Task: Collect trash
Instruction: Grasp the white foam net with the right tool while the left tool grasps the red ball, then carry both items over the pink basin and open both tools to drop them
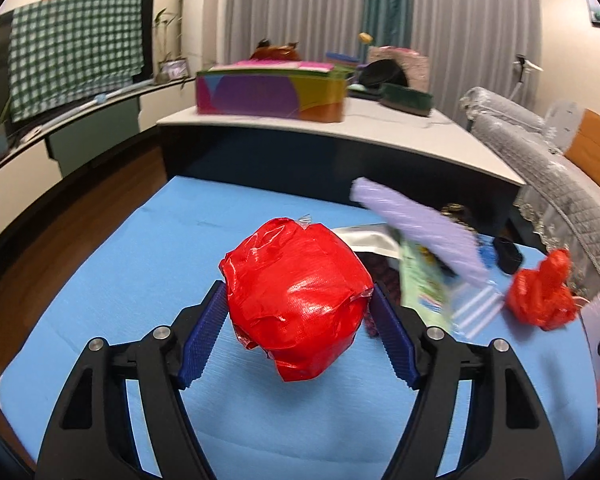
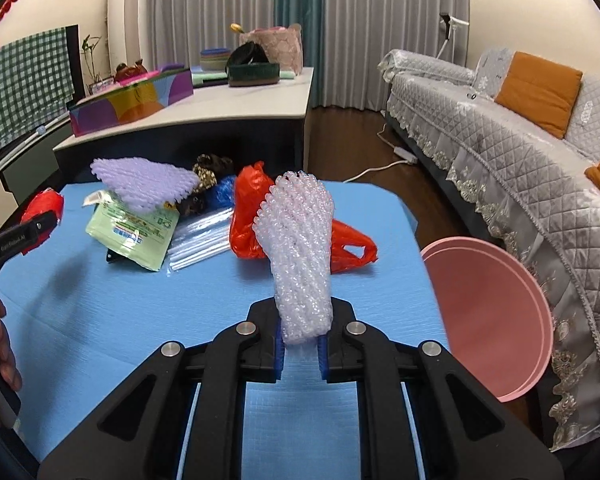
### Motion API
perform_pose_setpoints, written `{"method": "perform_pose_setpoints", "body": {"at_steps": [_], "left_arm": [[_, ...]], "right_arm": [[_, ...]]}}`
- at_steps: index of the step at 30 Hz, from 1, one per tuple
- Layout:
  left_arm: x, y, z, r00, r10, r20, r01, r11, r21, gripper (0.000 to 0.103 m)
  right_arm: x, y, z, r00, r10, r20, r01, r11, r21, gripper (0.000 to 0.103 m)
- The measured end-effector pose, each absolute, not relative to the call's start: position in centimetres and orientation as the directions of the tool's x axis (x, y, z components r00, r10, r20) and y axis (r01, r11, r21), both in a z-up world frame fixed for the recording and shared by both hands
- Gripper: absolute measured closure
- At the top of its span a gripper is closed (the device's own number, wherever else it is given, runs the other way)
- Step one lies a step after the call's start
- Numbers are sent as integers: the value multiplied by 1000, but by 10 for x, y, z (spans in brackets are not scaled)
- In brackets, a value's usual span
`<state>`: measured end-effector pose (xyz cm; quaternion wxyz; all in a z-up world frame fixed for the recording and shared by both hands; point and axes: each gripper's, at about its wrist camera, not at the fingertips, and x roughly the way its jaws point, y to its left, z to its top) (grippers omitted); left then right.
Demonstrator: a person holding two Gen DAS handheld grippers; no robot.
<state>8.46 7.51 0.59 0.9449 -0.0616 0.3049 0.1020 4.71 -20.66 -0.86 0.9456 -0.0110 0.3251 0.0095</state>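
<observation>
My left gripper (image 1: 300, 316) is shut on a crumpled red plastic ball (image 1: 296, 300) and holds it above the blue table (image 1: 140, 264); it also shows at the left edge of the right wrist view (image 2: 42, 210). My right gripper (image 2: 302, 350) is shut on a white foam net sleeve (image 2: 298, 252) that sticks up from its jaws. On the table lie a purple foam net (image 2: 142, 182), a green packet (image 2: 134, 232), a clear plastic bag (image 2: 204, 242), a red plastic bag (image 2: 248, 212) and a blue wrapper (image 2: 220, 196).
A pink bin (image 2: 492, 320) stands off the table's right edge, next to a grey quilted sofa (image 2: 500, 152). A white counter (image 2: 220, 108) with a colourful box (image 2: 128, 104) stands behind the table. A dark patterned item (image 2: 210, 170) lies at the back.
</observation>
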Motion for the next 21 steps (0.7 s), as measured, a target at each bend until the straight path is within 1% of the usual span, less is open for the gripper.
{"method": "perform_pose_setpoints", "body": {"at_steps": [11,21], "left_arm": [[57,44,23,830,85,-551,-130,991,-42,33],[34,12,36,857,14,-514,-40,998,-39,33]], "right_arm": [[16,-215,16,827,-15,-562,3,1000,-22,90],[-8,-242,40,852,-56,-521,63,998,-6,90]]}}
